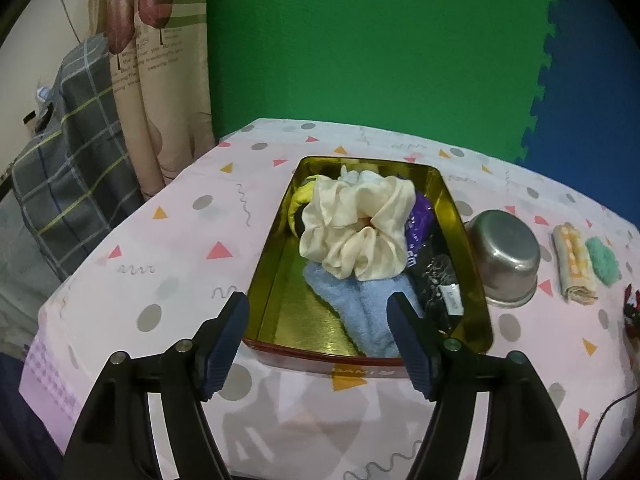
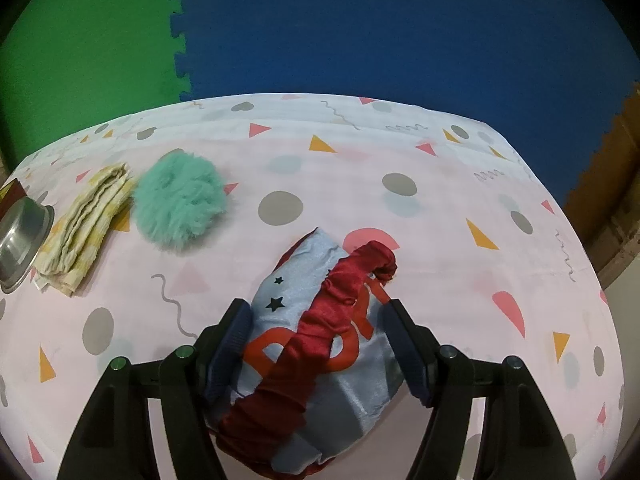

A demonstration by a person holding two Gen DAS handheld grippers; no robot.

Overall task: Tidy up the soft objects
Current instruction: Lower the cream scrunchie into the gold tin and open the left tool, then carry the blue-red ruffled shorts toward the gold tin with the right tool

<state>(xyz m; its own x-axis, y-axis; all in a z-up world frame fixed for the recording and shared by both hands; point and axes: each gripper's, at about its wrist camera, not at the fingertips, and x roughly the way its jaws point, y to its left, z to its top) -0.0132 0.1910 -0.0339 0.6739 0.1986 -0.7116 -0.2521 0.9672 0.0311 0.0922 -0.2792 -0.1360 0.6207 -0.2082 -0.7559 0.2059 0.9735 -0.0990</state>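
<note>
A gold tin lies open on the patterned tablecloth. Inside it a cream scrunchie rests on a fluffy blue cloth, with a yellow item, a purple packet and a black item around them. My left gripper hovers open over the tin's near end, with nothing between its pads. In the right wrist view a light blue satin pouch with red letters and black stars, wrapped by a red scrunchie, fills the gap of my right gripper. Both pads press on its sides.
An upturned steel bowl stands right of the tin. Beyond it lie a folded yellow cloth and a fluffy green scrunchie. Green and blue foam mats back the table. A curtain and a plaid cloth hang at the left.
</note>
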